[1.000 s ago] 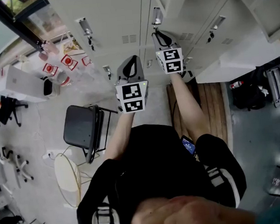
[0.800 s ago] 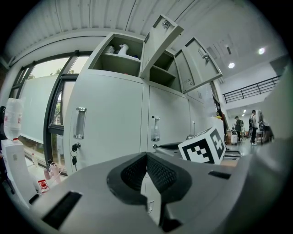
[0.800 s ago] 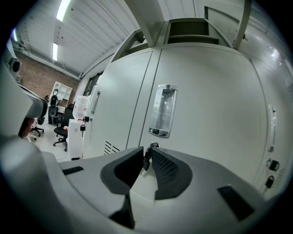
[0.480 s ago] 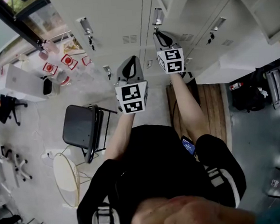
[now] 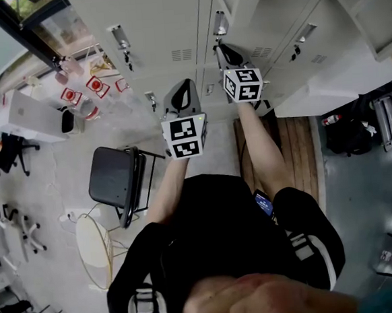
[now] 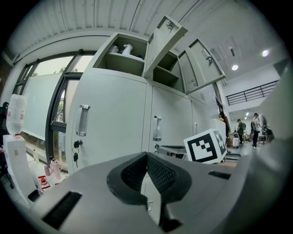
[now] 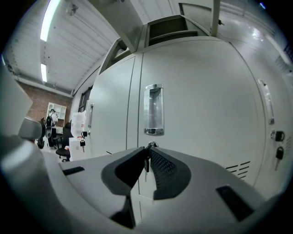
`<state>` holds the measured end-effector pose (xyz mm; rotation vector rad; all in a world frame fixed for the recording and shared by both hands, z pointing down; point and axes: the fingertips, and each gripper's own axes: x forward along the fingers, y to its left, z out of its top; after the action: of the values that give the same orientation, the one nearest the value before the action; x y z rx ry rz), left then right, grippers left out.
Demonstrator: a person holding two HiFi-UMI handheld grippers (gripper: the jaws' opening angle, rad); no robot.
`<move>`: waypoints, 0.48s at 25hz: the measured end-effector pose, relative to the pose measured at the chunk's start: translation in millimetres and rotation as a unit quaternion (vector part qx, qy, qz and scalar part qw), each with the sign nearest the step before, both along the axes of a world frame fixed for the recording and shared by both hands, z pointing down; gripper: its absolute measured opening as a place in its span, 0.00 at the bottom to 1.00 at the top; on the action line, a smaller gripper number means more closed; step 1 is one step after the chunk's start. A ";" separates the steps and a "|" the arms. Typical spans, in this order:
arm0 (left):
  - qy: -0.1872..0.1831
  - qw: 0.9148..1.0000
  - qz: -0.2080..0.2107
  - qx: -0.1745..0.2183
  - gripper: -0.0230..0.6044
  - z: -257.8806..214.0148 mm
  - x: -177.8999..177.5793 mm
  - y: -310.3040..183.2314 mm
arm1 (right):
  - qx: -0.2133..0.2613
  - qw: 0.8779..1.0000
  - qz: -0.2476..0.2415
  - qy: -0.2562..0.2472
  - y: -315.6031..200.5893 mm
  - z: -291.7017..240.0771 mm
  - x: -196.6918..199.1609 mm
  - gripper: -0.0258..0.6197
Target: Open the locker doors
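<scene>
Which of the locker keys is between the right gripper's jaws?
The key under the middle door's handle; the right gripper has just been closing its jaws on it. The other keys hang on neighbouring doors.

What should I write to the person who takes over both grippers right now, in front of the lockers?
Left gripper: shut, empty, in front of the lockers.
Right gripper: jaws have just been closing, and grip the key in the lock under the handle of a lower door.
Done: some upper doors stand open.
Left: lower doors closed; probably turn the key, then pull this door.
</scene>
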<state>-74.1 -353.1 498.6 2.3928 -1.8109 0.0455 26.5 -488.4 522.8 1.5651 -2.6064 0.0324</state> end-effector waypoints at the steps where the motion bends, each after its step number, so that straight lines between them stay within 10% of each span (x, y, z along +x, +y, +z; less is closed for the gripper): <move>1: -0.001 1.000 0.001 -0.001 0.05 0.3 0.8 0.1 | -0.005 1.000 -0.001 -0.016 0.0 0.1 0.5 0.12; 12: -0.003 1.000 0.007 -0.008 0.05 4.2 5.9 2.5 | -0.064 0.970 -0.025 -0.235 0.0 2.4 7.4 0.12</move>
<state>-68.2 -350.7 502.8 2.3976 -1.7891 0.0684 33.9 -488.4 525.2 1.6057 -2.9075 0.6273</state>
